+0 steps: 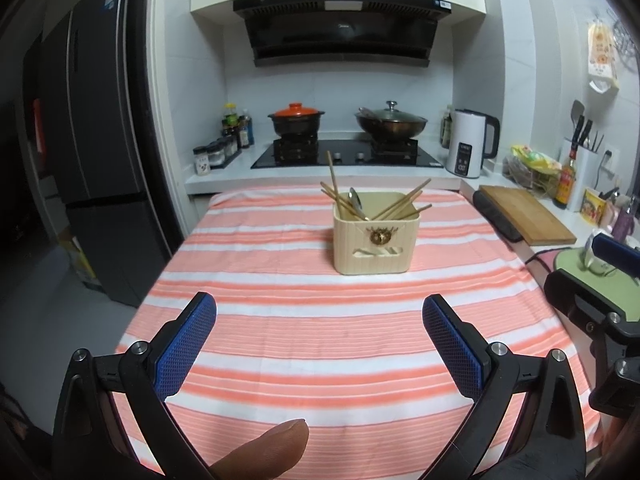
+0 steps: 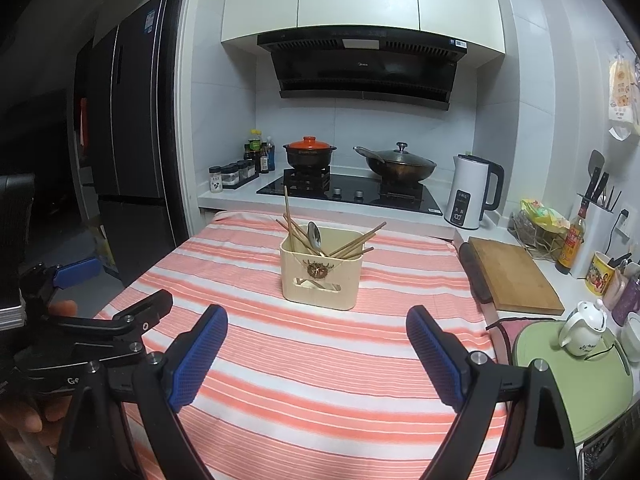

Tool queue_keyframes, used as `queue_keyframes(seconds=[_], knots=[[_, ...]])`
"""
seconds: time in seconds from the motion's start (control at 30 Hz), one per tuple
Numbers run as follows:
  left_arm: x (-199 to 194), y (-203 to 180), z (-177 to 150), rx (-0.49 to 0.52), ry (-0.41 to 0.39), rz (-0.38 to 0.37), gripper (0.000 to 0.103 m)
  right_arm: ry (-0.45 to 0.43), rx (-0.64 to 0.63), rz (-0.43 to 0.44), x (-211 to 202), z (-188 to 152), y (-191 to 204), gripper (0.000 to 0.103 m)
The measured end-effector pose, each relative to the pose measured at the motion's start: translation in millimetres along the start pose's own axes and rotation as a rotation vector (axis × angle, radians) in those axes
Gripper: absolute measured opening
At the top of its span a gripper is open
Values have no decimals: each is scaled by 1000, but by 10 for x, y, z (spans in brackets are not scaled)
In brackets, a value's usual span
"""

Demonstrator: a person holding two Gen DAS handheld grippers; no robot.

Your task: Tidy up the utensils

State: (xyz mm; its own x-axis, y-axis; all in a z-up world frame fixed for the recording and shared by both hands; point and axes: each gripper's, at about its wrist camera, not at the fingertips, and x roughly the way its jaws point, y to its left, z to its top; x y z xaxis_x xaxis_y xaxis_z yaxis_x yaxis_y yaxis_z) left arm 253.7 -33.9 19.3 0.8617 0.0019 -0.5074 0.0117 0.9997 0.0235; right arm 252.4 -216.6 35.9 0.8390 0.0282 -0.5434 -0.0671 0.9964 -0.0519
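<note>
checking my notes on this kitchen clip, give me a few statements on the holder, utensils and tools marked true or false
1. The holder stands on the striped cloth. True.
2. The chopsticks lie flat on the cloth. False: they stand leaning inside the holder.
3. A spoon is in the holder with them. True.
4. The left tool is shut on a chopstick. False: it is open, with nothing between its pads.
5. The right tool is open and apart from the holder. True.
6. The pot on the stove has a blue lid. False: the lid is orange.
</note>
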Motion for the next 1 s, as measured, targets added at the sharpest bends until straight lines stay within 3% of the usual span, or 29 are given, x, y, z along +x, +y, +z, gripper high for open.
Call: queue_keyframes(seconds=[1.0], knots=[[-86, 50, 62, -15, -26, 7, 103, 13, 9, -3, 20, 32, -12, 93]])
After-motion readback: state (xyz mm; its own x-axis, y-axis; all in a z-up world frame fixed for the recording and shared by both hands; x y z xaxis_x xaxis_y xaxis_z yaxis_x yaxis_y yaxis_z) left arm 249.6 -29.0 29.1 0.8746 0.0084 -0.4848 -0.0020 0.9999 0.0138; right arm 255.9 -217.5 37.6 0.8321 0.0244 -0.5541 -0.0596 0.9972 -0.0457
